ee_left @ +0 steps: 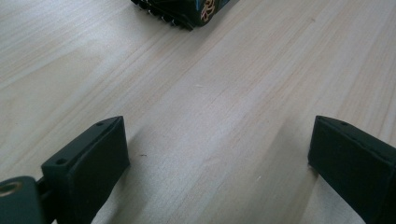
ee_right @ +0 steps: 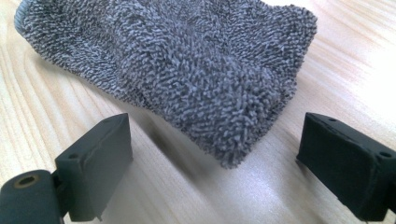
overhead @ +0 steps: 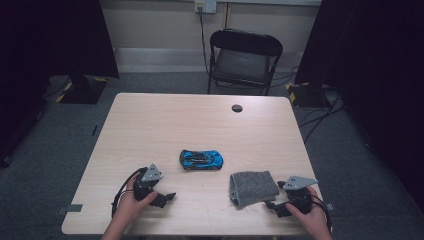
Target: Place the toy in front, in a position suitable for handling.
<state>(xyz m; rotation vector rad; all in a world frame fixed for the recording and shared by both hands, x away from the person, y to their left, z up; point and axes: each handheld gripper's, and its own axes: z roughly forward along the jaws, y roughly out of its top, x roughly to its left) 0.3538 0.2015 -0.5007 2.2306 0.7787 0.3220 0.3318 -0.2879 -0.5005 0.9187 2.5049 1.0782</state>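
From the high view we see the left gripper (overhead: 162,197) at seven o'clock on the table (overhead: 150,120), the blue toy car (overhead: 201,159) near the centre, and the grey cloth (overhead: 252,187) at five o'clock, just left of the right gripper (overhead: 275,205). The left gripper view adds that its jaws stand wide apart over bare wood, the car's edge (ee_left: 187,11) at twelve o'clock. The right gripper view shows the cloth's looped pile (ee_right: 187,70) ahead of spread, empty jaws.
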